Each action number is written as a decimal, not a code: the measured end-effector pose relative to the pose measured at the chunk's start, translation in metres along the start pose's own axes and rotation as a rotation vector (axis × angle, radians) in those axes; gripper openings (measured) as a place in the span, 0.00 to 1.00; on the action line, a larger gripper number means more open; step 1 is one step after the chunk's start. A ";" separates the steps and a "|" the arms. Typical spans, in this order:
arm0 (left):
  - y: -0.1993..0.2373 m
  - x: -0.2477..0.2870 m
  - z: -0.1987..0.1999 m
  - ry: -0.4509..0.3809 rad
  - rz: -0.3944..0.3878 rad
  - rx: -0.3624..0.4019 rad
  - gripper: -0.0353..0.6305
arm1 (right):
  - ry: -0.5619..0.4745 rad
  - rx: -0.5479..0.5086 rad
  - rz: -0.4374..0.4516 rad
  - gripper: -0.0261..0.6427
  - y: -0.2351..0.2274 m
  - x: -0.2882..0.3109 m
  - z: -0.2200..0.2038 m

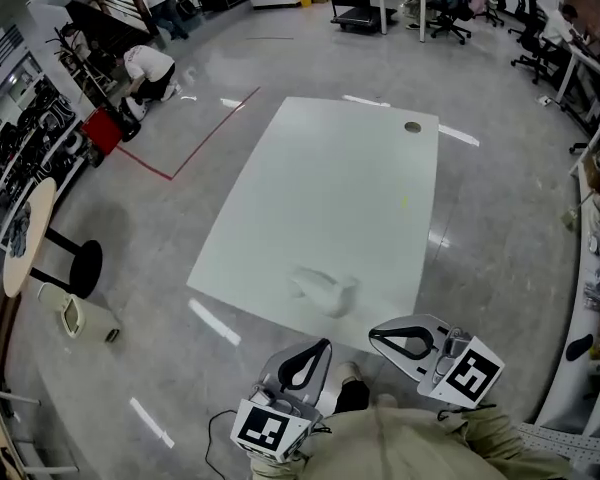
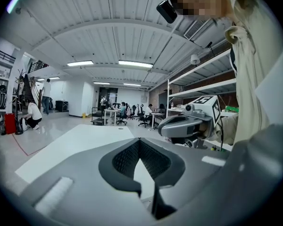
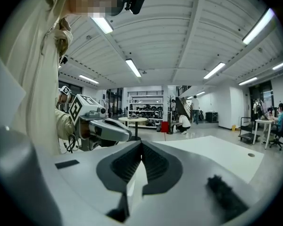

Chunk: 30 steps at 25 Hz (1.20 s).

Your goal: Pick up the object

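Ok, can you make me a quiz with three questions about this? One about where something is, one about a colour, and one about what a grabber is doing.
1. Where is the white object?
A. On the table, close to its near edge
B. On the floor
C. In a gripper

2. What colour is the floor line?
A. Blue
B. Red
C. Yellow

3. How are the left gripper's jaws?
A. Wide apart
B. Shut on the object
C. Shut, with nothing between them

Answers:
1 A: the white object lies on the tabletop near the edge closest to the grippers.
2 B: the floor line beside the table is red.
3 C: in the left gripper view the jaw tips meet and nothing sits between them.
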<state>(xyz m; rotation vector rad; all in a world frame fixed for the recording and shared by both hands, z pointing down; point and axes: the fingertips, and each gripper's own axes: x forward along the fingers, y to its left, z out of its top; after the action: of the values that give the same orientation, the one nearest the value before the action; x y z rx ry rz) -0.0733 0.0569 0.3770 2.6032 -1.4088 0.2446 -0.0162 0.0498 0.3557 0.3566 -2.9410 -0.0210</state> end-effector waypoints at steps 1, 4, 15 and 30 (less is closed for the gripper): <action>0.007 0.003 -0.001 0.009 -0.007 -0.005 0.06 | 0.006 0.001 -0.002 0.04 -0.003 0.005 0.001; 0.023 0.014 -0.016 0.051 -0.030 -0.018 0.06 | 0.031 -0.004 -0.009 0.04 -0.011 0.017 -0.005; 0.082 0.055 -0.063 0.130 0.017 -0.136 0.16 | 0.078 0.046 -0.036 0.04 -0.035 0.033 -0.017; 0.105 0.080 -0.110 0.344 0.043 -0.198 0.48 | 0.086 0.103 -0.014 0.04 -0.072 0.029 -0.027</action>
<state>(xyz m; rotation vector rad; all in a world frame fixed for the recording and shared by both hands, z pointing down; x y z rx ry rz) -0.1253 -0.0400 0.5099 2.2427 -1.2949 0.5044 -0.0217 -0.0271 0.3844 0.3826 -2.8614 0.1403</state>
